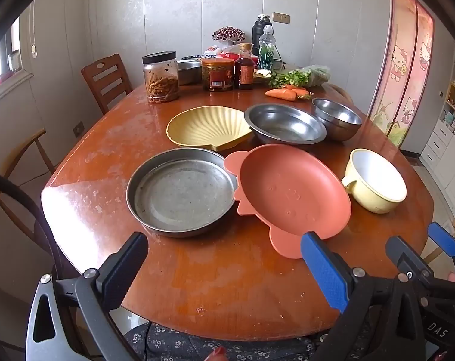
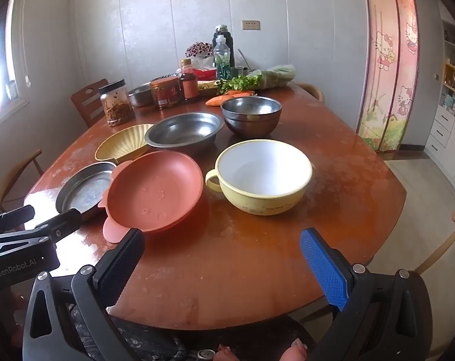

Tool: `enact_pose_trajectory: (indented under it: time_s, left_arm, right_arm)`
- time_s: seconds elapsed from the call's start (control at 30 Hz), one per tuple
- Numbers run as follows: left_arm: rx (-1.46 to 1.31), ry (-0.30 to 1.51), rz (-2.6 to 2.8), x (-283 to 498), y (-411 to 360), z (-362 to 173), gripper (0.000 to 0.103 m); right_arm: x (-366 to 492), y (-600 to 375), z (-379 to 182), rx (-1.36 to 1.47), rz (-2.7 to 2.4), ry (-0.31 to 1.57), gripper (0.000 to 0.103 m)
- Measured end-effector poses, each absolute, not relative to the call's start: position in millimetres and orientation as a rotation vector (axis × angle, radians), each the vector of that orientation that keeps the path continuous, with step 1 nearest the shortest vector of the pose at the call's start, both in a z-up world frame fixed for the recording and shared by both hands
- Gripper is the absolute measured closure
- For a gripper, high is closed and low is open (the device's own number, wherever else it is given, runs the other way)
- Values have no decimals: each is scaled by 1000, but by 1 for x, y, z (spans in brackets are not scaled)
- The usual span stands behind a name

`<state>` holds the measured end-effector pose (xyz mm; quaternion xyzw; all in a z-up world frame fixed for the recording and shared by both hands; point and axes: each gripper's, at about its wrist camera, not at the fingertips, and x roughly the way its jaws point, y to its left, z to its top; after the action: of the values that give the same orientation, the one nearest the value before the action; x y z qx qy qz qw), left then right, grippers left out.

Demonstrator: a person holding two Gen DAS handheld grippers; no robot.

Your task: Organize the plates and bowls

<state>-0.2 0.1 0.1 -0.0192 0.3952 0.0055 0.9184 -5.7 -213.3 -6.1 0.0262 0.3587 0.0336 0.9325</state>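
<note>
Both grippers hang over the near edge of the wooden table [image 1: 215, 285], jaws spread wide and holding nothing. The left gripper [image 1: 224, 258] frames bare tabletop; just beyond its fingertips sit the flat metal pan [image 1: 182, 192] and the salmon-pink plate [image 1: 293, 189], whose lobed rim overlaps the pan's right side and reaches almost to the blue pad. The right gripper [image 2: 221, 255] also frames bare wood, with the pink plate ahead of its left finger and the pale yellow handled bowl [image 2: 263, 177] ahead and between the fingers, apart from both pads.

Toward the middle of the table lie the yellow shell-shaped dish [image 1: 208, 129], the wide steel bowl [image 1: 284, 124] touching its right side, and a deeper steel bowl [image 1: 335, 118] beside that (in the right wrist view it looks like two nested bowls, though I cannot be sure).

Along the far edge stand a jar of dark strips [image 1: 160, 76], a red-labelled tub [image 1: 218, 74], a sauce bottle [image 1: 245, 67], carrots [image 1: 283, 93] and leafy greens [image 1: 299, 76]. Another metal dish behind the jars is mostly hidden. The labels are too small to read.
</note>
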Motion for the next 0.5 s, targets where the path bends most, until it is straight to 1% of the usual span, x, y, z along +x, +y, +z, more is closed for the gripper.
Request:
enact_pose_trajectory:
  time_s: [0.5]
  left_arm:
    - [-34, 826, 7, 0, -2, 1, 1]
  right_arm:
    - [-9, -212, -5, 44, 63, 735, 0]
